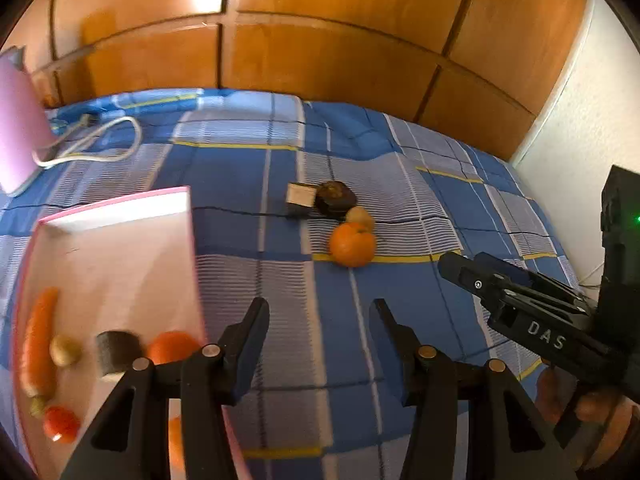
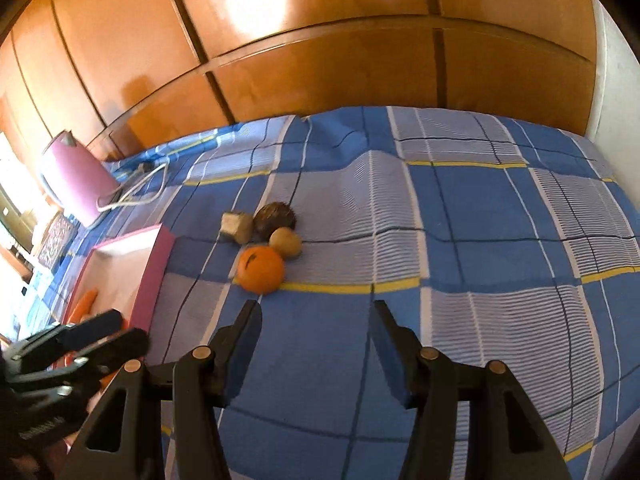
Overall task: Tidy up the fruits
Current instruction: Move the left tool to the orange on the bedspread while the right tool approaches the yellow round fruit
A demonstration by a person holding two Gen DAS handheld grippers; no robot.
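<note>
Carrot [image 1: 38, 344], one, lies lengthwise up the tray [image 1: 120, 248] at lower left, beside one tomato [image 1: 60, 424]. Mid-frame, one orange [image 1: 352, 245] sits on the bedsheet [image 1: 400, 184]. Left gripper [image 1: 320, 320] and right gripper [image 2: 316, 322] both gape, empty.

The bed [image 2: 460, 240] is covered in woven checked cloth, matt and lightly rumpled; behind it the wardrobe [image 2: 320, 60] is varnished wood, glossy enough to throw back glare; the tray [image 1: 120, 216] looks like smooth pink-rimmed plastic; the orange [image 2: 261, 269] has a dimpled, faintly shiny peel; the dark fruit [image 2: 275, 219] looks rough; both grippers' fingers [image 1: 256, 320] are matt black plastic with brassy metal pins.
</note>
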